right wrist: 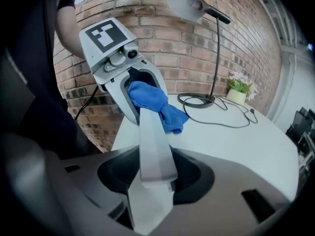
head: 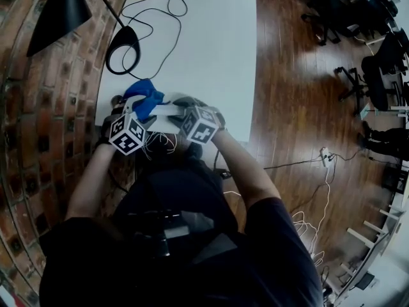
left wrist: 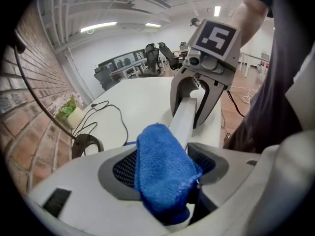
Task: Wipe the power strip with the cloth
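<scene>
on the left, left gripper (head: 142, 112) with fingers (right wrist: 120, 102) clamped on a blue cloth (left wrist: 160, 166), folded over one end of a long white power strip (right wrist: 150, 136). cloth bunched between those fingers and hanging down one side, touching the strip.

in the middle, power strip stretched like a bridge from one gripper to the other, at the near edge of the white tabletop (head: 204, 37); lifted or resting there, hard to tell.

on the right, right gripper (left wrist: 188, 117) with fingers (left wrist: 175, 95) closed on the strip's other end, one on each side, bracing it.

farther back on the tabletop, well apart from all this: a lamp base (head: 123, 50) and a looping black cable (head: 160, 18).

step in hand, by the look of it: the wiping itself, cloth in place and strip steadied. next move, as a guess: draw the cloth along the strip toward the right gripper, with even pressure and a firm right grip, so as not to let the strip twist or slip free.
</scene>
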Demonstrator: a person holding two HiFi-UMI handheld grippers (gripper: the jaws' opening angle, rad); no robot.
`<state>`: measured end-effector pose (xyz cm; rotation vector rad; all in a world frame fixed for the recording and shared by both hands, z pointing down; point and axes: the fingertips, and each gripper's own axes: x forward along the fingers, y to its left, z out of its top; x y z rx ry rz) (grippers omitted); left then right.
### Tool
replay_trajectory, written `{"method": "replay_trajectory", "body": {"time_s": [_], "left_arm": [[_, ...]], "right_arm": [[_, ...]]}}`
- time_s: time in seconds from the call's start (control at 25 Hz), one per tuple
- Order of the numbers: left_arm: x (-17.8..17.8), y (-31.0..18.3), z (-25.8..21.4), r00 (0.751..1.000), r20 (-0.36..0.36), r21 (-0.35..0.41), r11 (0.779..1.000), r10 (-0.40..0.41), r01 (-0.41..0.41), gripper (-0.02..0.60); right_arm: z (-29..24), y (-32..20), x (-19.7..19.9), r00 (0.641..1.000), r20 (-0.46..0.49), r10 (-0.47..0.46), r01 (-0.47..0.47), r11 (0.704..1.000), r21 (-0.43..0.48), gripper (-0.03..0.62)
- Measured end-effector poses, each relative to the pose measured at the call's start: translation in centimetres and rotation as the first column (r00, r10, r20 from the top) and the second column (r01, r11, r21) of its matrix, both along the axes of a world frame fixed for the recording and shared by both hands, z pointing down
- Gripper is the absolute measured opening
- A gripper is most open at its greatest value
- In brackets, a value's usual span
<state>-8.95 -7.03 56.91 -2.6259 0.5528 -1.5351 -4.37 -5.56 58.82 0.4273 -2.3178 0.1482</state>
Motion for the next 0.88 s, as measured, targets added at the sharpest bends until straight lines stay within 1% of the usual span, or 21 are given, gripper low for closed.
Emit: {"method": "replay_trajectory", "body": {"time_s": [0.08,0.12,0.16,0.24,0.48,0.6,0.64,0.68,0.76,0.88], "left_arm": [[-0.2,-0.2,-0.4,1.0,-0.006,-0.001,1.0,-0.015,0.015,0.308],[-0.2,-0.2,-0.6,1.0,-0.012,-0.009,1.0,-0.023,0.023,0.308],[-0.2,-0.1,-0.8,0.999,-0.021,-0.021,0.999,-0.034,0.033,0.307],[-0.2,-0.1,-1.1,0.997,-0.046,-0.042,0.998,-0.059,0.057,0.302],[-0.9,-0.2,-2.1,0.987,-0.112,-0.067,0.992,-0.114,0.107,0.262],[-1.2,-0.3,-2.8,0.976,-0.155,-0.081,0.987,-0.152,0.141,0.219],[-1.4,-0.5,-3.2,0.969,-0.174,-0.083,0.983,-0.175,0.162,0.192],[-1.7,-0.8,-3.6,0.96,-0.195,-0.087,0.978,-0.201,0.187,0.142],[-2.4,-1.6,-3.8,0.946,-0.216,-0.095,0.97,-0.242,0.226,0.118],[-3.3,-2.3,-3.4,0.938,-0.217,-0.11,0.962,-0.27,0.251,0.101]], "right_arm": [[0.1,0.3,0.0,1.0,0.025,0.019,-0.017,0.995,-0.102,0.196],[0.3,0.4,0.1,1.0,0.02,0.018,-0.015,0.992,-0.126,0.194],[0.6,0.6,0.2,1.0,0.003,0.004,-0.003,0.993,-0.12,0.186],[1.3,0.8,0.4,0.999,-0.041,-0.03,0.027,0.997,-0.074,0.171],[1.0,0.6,0.1,0.997,-0.076,-0.028,0.027,0.999,-0.021,0.167],[1.1,0.7,0.2,0.993,-0.118,-0.031,0.034,0.999,0.024,0.167],[1.1,0.6,0.2,0.991,-0.13,-0.032,0.038,0.999,0.039,0.167],[1.1,0.6,0.3,0.989,-0.141,-0.033,0.041,0.998,0.051,0.167],[1.2,0.4,0.4,0.987,-0.158,-0.032,0.043,0.997,0.065,0.167],[1.1,-0.1,0.9,0.982,-0.186,-0.028,0.045,0.996,0.083,0.167]]}}
